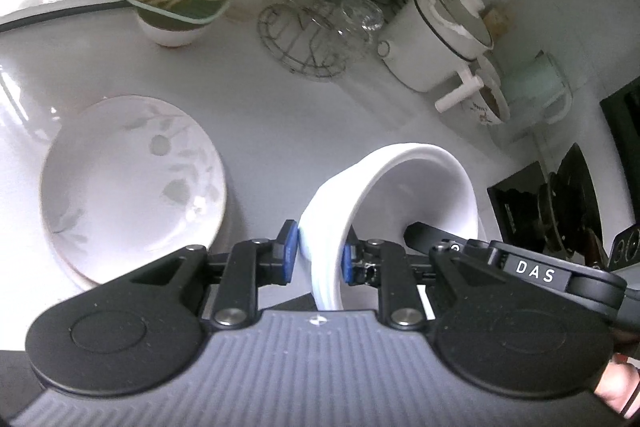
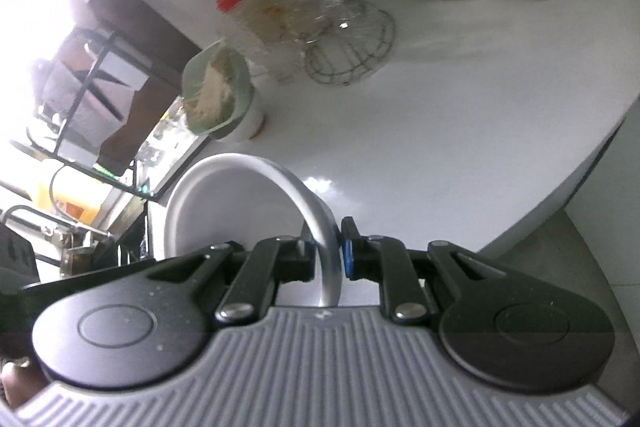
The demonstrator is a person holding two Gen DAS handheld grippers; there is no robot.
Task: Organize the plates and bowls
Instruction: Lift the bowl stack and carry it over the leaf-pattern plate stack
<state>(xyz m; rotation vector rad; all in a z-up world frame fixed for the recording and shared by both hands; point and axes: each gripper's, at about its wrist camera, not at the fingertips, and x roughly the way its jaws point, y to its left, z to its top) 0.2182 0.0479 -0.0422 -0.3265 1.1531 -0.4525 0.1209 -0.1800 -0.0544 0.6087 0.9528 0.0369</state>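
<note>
Left tool [image 1: 319, 254]: clenched on the rim of the white bowl [image 1: 404, 187].
Right tool [image 2: 325, 258]: clamps the opposite rim — bowl [image 2: 224, 203] aloft over the worktop [image 1: 260, 115].
Advice: level both, lower onto the leaf-print plate [image 1: 132, 179] — release together.

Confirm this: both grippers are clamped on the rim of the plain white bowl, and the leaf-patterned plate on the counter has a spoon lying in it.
Not quite. The left wrist view shows the leaf-patterned plate holding nothing; no spoon lies in it. The rest stands: the left gripper and the right gripper are each shut on the rim of the plain white bowl.
</note>
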